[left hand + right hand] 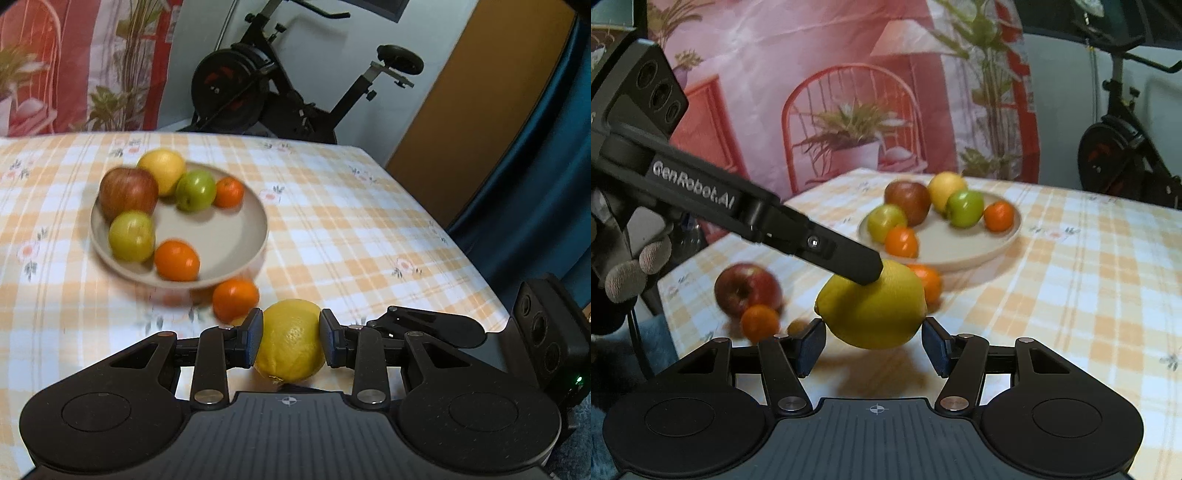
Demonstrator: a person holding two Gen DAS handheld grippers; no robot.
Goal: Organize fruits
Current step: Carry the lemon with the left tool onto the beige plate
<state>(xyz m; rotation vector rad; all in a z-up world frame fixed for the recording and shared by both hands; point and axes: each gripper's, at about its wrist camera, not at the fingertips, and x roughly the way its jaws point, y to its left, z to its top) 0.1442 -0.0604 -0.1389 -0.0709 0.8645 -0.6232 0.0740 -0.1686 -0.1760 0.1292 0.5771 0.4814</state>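
My left gripper [290, 338] is shut on a yellow lemon [290, 341] and holds it above the checked tablecloth, near a beige plate [236, 229]. The plate holds a red apple [128, 192], two green apples, a yellow lemon [162, 170] and two oranges. In the right wrist view the same held lemon [873, 308] hangs between the open fingers of my right gripper [873, 345], which do not clearly touch it. The left gripper's finger [849, 258] presses the lemon from above-left. An orange [235, 300] lies on the cloth against the plate's near rim.
A red apple [746, 288] and a small orange [759, 321] lie on the cloth near the table's left edge. An exercise bike [280, 85] stands behind the table. A printed curtain [849, 92] hangs at the back, a blue curtain [546, 166] on the right.
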